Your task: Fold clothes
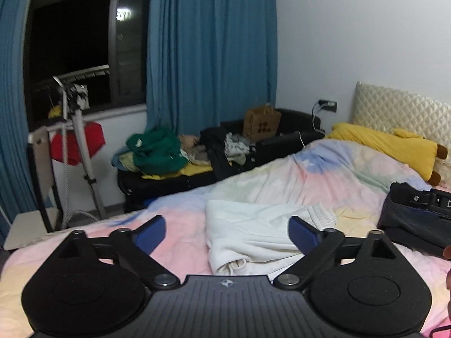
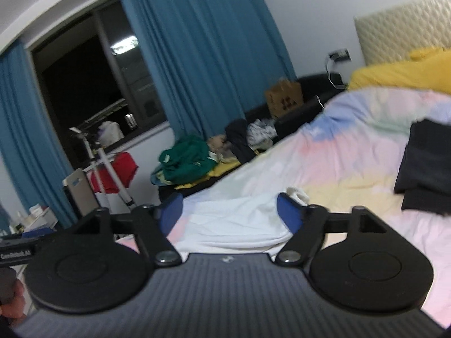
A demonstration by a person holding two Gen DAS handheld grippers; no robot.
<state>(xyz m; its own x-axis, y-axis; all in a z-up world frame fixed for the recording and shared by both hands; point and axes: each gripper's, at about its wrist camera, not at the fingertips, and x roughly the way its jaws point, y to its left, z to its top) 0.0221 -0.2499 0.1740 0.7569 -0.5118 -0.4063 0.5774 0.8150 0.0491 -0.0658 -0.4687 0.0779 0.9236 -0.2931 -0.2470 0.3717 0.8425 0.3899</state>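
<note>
Left gripper (image 1: pixel 227 232): black two-finger unit with blue pads (image 1: pixel 150 233). The jaws stand wide apart and grasp nothing. It is held above the pastel pink, yellow and blue quilted bed cover (image 1: pixel 324 174), and the crumpled white fabric garment (image 1: pixel 253 233) lies on the cover between and beyond its fingers.

Right gripper (image 2: pixel 228 214): same construction, jaws likewise spread wide with nothing between the pads. The white garment (image 2: pixel 236 219) lies flat on the bed cover (image 2: pixel 352 163) directly ahead of the fingers; whether the pads touch the cloth cannot be determined. This view is blurred.

Folded dark navy clothing (image 1: pixel 408 219) rests on the cover to the right of the white garment, well apart from it; part of the right gripper's body sits over it in the left wrist view. A yellow plush pillow (image 1: pixel 389 143) lies against the cream quilted headboard (image 1: pixel 400 107).

Beyond the bed, a black sofa (image 1: pixel 296 138) carries a green garment (image 1: pixel 157 152), other loose clothes and a brown paper bag (image 1: pixel 262 122). Blue curtains (image 1: pixel 211 50) frame a dark window (image 1: pixel 70 42).
</note>
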